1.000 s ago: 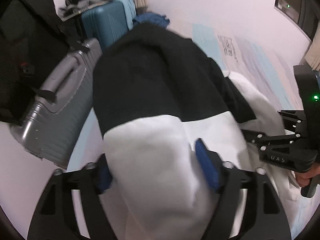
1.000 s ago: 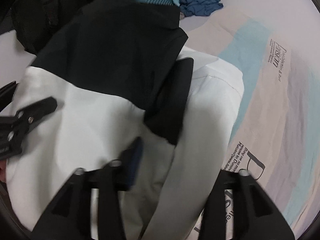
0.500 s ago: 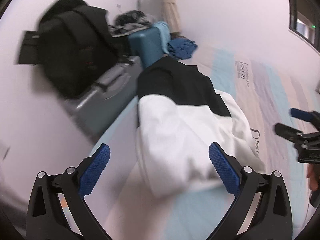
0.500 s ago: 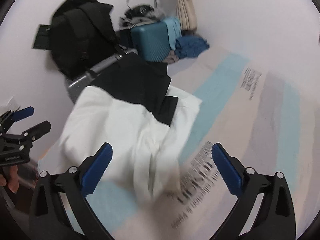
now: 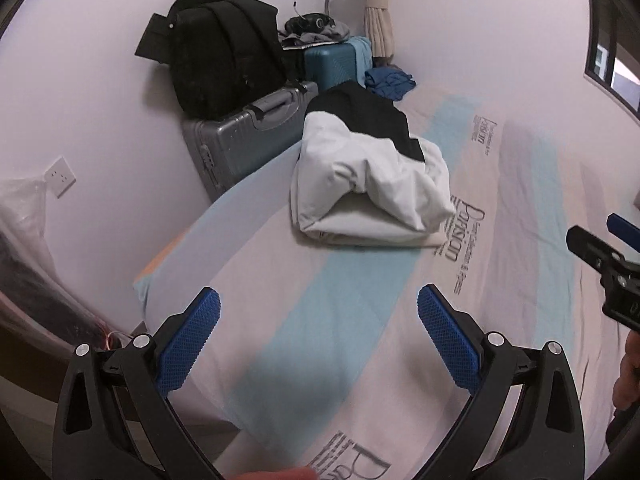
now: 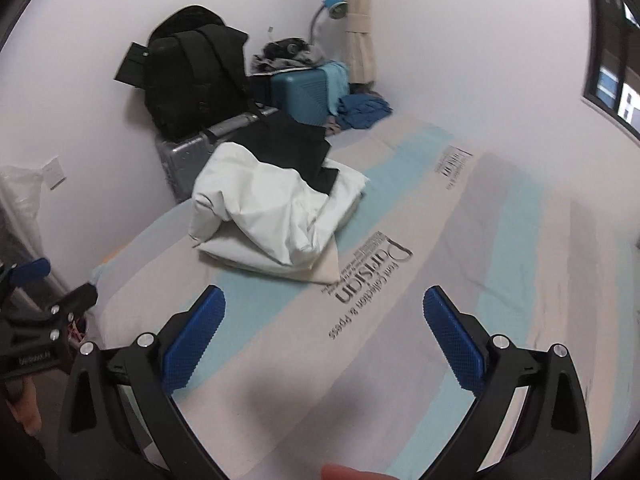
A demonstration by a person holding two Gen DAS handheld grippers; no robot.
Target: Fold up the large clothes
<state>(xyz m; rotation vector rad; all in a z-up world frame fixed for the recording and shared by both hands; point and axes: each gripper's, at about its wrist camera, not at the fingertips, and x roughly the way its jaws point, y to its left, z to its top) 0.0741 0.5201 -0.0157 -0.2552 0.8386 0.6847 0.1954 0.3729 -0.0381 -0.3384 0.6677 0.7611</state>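
A white and black jacket [image 5: 368, 176] lies folded in a bundle on the striped bed sheet [image 5: 340, 320], near the bed's far left side; it also shows in the right wrist view [image 6: 276, 208]. My left gripper [image 5: 318, 312] is open and empty, held well back from the jacket above the sheet. My right gripper [image 6: 324, 308] is open and empty too, also back from the jacket. The right gripper shows at the right edge of the left wrist view [image 5: 608, 256], and the left gripper at the left edge of the right wrist view [image 6: 44, 292].
A grey suitcase [image 5: 248, 136] with a black backpack [image 5: 224, 64] on it stands by the wall beside the bed. A teal suitcase [image 5: 332, 64] and a blue cloth [image 5: 388, 82] are at the far corner. A window [image 5: 612, 64] is at the right.
Both grippers were shut on the jacket's white part a second ago. They have let go, opened wide, and pulled back from it. The jacket now rests folded on the bed.
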